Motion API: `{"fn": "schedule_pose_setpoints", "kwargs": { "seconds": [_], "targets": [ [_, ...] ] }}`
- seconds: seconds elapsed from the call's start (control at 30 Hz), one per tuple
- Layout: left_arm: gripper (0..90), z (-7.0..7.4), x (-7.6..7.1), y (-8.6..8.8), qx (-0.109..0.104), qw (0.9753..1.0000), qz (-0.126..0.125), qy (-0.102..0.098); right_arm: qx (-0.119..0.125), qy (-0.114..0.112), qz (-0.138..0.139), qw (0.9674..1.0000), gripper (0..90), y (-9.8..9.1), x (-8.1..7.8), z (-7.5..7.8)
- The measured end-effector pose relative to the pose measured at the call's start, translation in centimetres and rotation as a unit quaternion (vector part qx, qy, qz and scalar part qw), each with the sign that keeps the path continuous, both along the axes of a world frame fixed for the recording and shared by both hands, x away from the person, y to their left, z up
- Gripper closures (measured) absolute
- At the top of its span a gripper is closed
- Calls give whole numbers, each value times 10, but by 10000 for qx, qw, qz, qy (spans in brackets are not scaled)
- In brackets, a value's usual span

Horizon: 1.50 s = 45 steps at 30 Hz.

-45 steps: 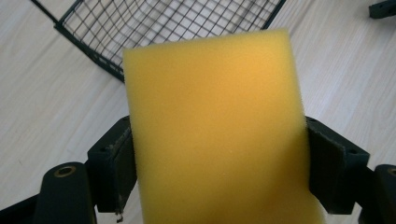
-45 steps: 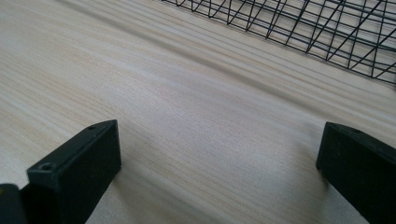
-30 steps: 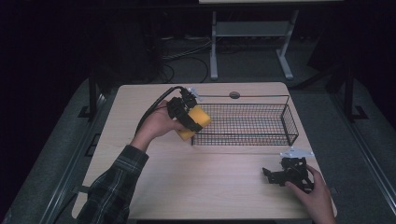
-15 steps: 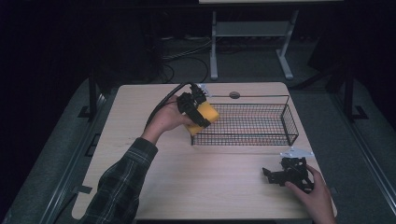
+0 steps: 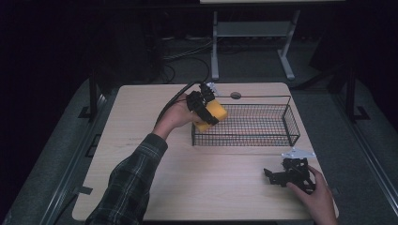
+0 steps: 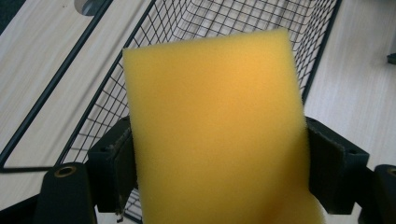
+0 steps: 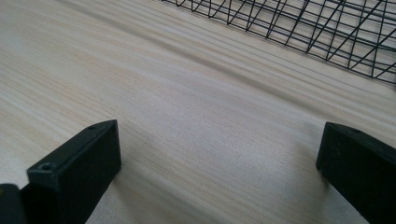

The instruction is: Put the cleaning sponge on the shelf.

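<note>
Being carried higher and farther right than a second ago, sponge (image 5: 212, 114) now hanging over the near left corner of basket (image 5: 290, 123), above its rim instead of out over bare table (image 5: 141, 108) beside it. Being pinched across its width between the jaws of left gripper (image 5: 204, 108), foam bulging slightly past the pads in the left gripper view (image 6: 212, 135). Judging from that travel, moving toward a drop into the basket, with only lowering and letting go remaining. Showing nothing inside as far as visible: bare wire floor (image 6: 243, 18) with pale wood beneath, mesh walls standing upright, long side running across the table. Resting unmoved at the near right of the table, right gripper (image 5: 287, 172), jaws spread wide with nothing between them, looking along the wood toward the basket's mesh (image 7: 299, 28).
</note>
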State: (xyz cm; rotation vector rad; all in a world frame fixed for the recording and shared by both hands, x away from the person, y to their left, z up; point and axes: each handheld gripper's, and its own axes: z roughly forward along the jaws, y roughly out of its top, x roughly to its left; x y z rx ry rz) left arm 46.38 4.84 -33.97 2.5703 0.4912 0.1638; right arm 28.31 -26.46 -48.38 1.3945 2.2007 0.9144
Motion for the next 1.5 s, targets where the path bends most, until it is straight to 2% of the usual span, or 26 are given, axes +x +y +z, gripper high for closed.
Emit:
{"fn": "schedule_pose_setpoints", "kwargs": {
  "seconds": [0.3,0.47,0.57,1.23,1.5],
  "targets": [
    [213,-11,11,-7,51,9999,-150,-37,22,7,-8,10000,0,0,0,0],
    [213,-19,15,-12,36,9999,-156,36,21,6,-8,10000,0,0,0,0],
    [213,-26,17,-15,134,9998,-161,70,30,9,-7,10000,0,0,0,0],
    [213,-57,28,-23,356,9985,-167,389,9,-10,14,10000,0,0,0,0],
    [211,-64,31,-24,450,9976,-186,490,17,1,-5,10000,0,0,0,0]
  ]
}}
